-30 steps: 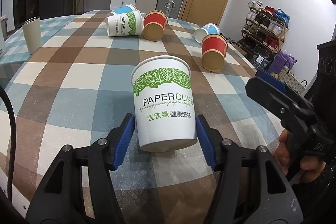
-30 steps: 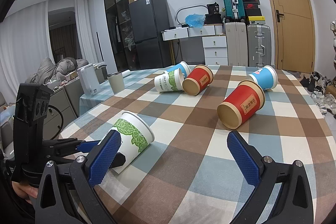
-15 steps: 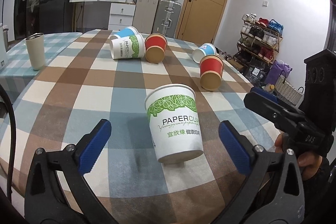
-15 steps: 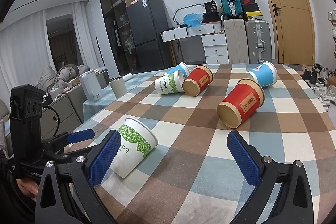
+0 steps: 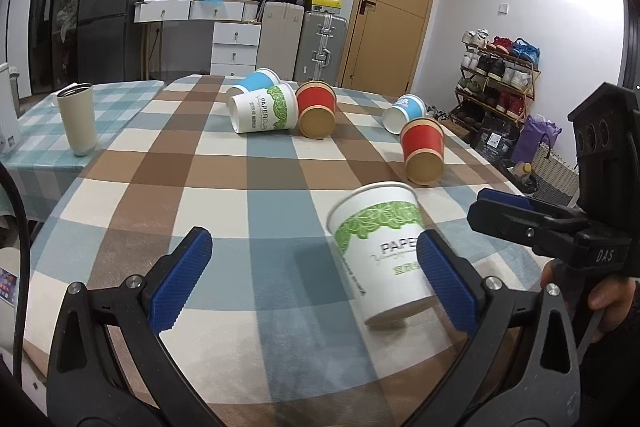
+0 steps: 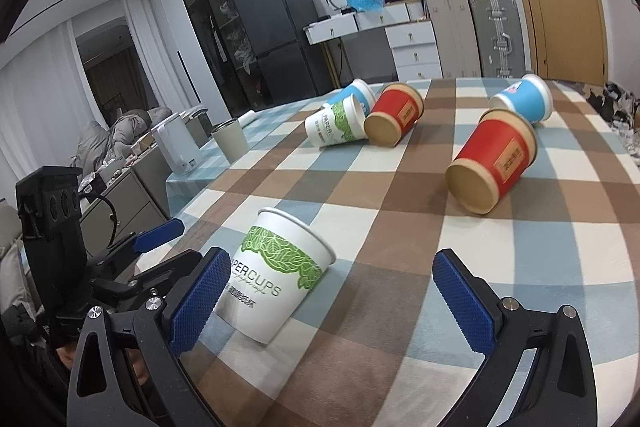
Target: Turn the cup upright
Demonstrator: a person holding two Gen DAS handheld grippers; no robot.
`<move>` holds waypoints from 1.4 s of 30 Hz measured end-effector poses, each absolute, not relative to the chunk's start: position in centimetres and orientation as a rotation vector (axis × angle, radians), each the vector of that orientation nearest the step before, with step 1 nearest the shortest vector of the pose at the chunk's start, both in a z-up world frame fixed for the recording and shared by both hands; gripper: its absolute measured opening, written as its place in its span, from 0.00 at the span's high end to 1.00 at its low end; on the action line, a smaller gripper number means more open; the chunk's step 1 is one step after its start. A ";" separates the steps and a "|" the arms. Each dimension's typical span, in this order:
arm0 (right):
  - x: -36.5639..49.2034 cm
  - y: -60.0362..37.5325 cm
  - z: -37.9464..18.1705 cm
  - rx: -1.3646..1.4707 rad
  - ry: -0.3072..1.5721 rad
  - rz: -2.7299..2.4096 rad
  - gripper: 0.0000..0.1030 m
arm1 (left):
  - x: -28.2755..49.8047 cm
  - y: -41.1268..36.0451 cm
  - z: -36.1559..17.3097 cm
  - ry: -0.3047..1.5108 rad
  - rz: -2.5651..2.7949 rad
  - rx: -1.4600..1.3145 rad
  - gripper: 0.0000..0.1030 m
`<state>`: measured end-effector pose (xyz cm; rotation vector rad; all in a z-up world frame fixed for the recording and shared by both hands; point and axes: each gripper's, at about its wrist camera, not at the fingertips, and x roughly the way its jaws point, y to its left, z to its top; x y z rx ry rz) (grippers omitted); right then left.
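A white paper cup with a green leaf band point(image 5: 380, 251) stands upright on the checked tablecloth, mouth up. It shows in the right wrist view point(image 6: 276, 275) too. My left gripper point(image 5: 312, 279) is open and empty; the cup stands by its right finger point(image 5: 444, 279). My right gripper point(image 6: 332, 299) is open and empty, with the cup just inside its left finger point(image 6: 196, 299). Several cups lie on their sides farther back: a near red one point(image 6: 492, 167), a blue one point(image 6: 524, 99), and a white-green one point(image 6: 336, 127) beside another red one point(image 6: 396, 119).
A beige tumbler point(image 5: 78, 119) stands upright at the table's far left. The right gripper shows at the right in the left wrist view point(image 5: 560, 219). The table edge drops off left toward a cabinet point(image 6: 132, 187). Suitcases, drawers and a door stand behind.
My left gripper opened wide, let go of the white-green cup and drew back to the left. The cup stays upright. My right gripper moved slightly closer to the cup.
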<state>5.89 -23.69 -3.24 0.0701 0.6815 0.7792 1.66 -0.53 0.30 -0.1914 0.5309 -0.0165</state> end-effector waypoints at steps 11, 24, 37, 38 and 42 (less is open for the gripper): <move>7.3 -21.6 -3.8 0.124 0.805 0.802 0.00 | 2.6 1.4 -0.9 0.529 0.029 -0.168 0.01; 8.8 -19.6 -4.8 0.145 0.922 0.816 0.00 | 3.0 2.1 -1.4 0.520 0.056 -0.148 0.01; 10.2 -17.6 -5.8 0.172 1.071 0.848 0.15 | 3.0 2.1 -1.5 0.521 0.055 -0.149 0.01; 10.2 -17.5 -5.9 0.173 1.086 0.852 0.18 | 3.0 2.1 -1.5 0.521 0.056 -0.149 0.01; 10.4 -17.1 -6.2 0.186 1.130 0.871 0.29 | 3.0 2.1 -1.5 0.522 0.055 -0.149 0.01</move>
